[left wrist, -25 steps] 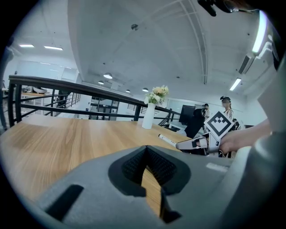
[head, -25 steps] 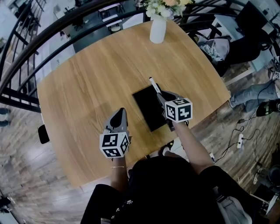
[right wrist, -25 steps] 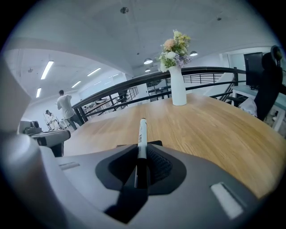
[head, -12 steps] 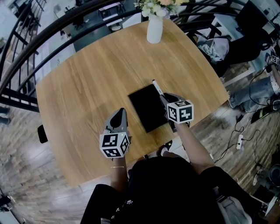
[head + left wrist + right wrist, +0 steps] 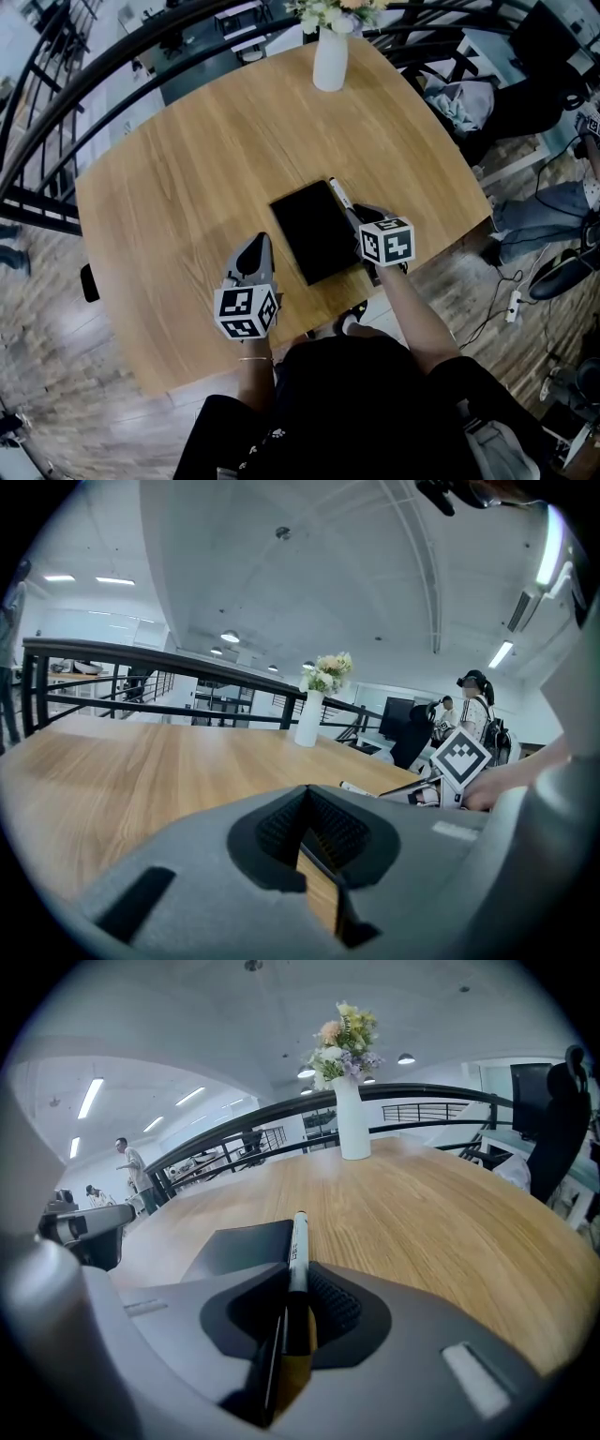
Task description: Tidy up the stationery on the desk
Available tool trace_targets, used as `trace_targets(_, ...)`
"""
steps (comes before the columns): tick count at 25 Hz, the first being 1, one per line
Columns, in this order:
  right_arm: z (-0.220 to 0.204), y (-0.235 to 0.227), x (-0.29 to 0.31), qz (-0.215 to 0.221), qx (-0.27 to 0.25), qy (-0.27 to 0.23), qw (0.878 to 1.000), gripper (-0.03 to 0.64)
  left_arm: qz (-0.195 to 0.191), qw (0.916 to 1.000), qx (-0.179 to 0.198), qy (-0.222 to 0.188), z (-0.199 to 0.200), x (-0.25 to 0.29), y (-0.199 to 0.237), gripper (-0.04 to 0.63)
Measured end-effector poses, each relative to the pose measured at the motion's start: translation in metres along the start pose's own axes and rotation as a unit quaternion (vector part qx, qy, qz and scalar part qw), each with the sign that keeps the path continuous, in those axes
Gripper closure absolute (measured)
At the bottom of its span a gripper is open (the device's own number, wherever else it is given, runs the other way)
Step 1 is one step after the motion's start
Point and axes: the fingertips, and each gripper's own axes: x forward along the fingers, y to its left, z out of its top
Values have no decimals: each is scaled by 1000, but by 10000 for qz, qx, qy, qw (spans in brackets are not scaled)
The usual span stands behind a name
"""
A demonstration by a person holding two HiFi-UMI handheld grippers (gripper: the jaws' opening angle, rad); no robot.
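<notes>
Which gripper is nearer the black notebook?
Right. The right gripper, shut on a marker, sits at the right edge of the black notebook; the left gripper, shut and empty, is apart from it, off its lower-left corner.

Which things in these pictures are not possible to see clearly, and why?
- Marker: print too small to read in the right gripper view; its rear end is hidden between the jaws of the right gripper.
- Black flat item: head view shows no detail, so notebook or tablet is unclear.
- Dark object at table edge: head view, too small to identify.
</notes>
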Motion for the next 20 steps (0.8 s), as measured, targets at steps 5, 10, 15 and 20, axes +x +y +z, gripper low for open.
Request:
trace_targets(5, -8, -1, 4, 28, 5, 100, 9999, 537, 31, 10000, -18, -6, -1, 0, 2, 603)
trace_targets(10, -14, -2, 7, 64, 38, 185, 9998, 537, 51, 10000, -19, -2, -1, -2, 2, 601)
trace_targets(15, -16, 1, 10, 171, 77, 208, 9996, 537, 58, 10000, -15, 9, 0, -3, 5, 601)
trace_targets(20, -15, 3, 11, 213, -100, 263, 9994, 534, 87, 10000, -17, 17, 0, -5, 7, 603)
